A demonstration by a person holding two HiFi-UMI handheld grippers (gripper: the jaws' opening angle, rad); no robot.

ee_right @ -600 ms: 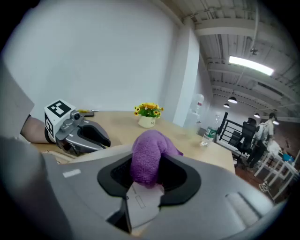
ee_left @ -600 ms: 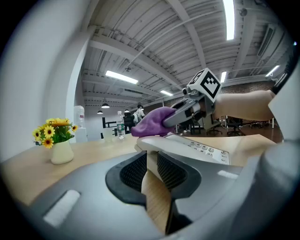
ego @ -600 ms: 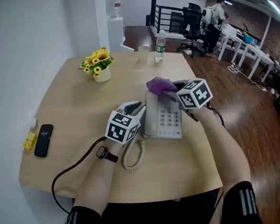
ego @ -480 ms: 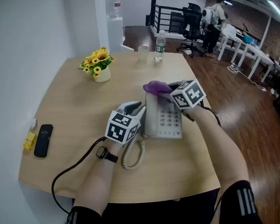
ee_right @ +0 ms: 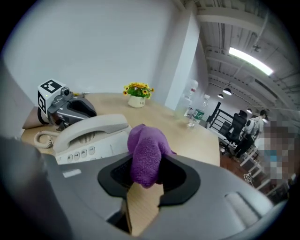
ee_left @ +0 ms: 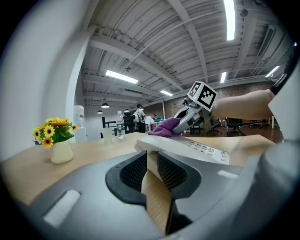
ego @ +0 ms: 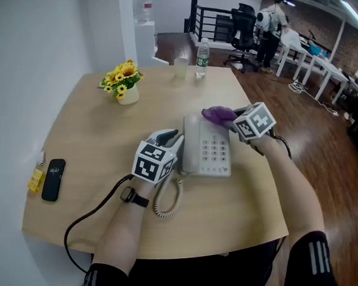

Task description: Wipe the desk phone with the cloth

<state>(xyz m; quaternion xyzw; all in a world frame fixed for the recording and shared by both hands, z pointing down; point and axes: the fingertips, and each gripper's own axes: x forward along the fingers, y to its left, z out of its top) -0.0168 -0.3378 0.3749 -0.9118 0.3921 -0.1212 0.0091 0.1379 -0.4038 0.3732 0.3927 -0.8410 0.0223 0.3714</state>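
A grey desk phone [ego: 207,148] lies mid-table, its handset on the left side and a coiled cord [ego: 168,198] at the front. My left gripper [ego: 174,137] sits at the phone's left edge; in the left gripper view its jaws [ee_left: 151,164] are nearly together with the phone's edge [ee_left: 187,146] between the pads. My right gripper [ego: 232,119] is shut on a purple cloth [ego: 218,114], which rests at the phone's far right corner. The cloth [ee_right: 146,152] bulges out between the right jaws [ee_right: 145,171], with the phone [ee_right: 91,133] just beyond.
A vase of yellow flowers [ego: 125,83] stands at the far left, with a water bottle [ego: 202,58] and a cup [ego: 180,67] at the far edge. A black mobile [ego: 52,179] and a yellow item [ego: 36,178] lie near the left edge. People stand among office chairs beyond.
The right gripper slid the cloth a little left over the phone's far end, then back right to its far right corner. The left gripper stayed put.
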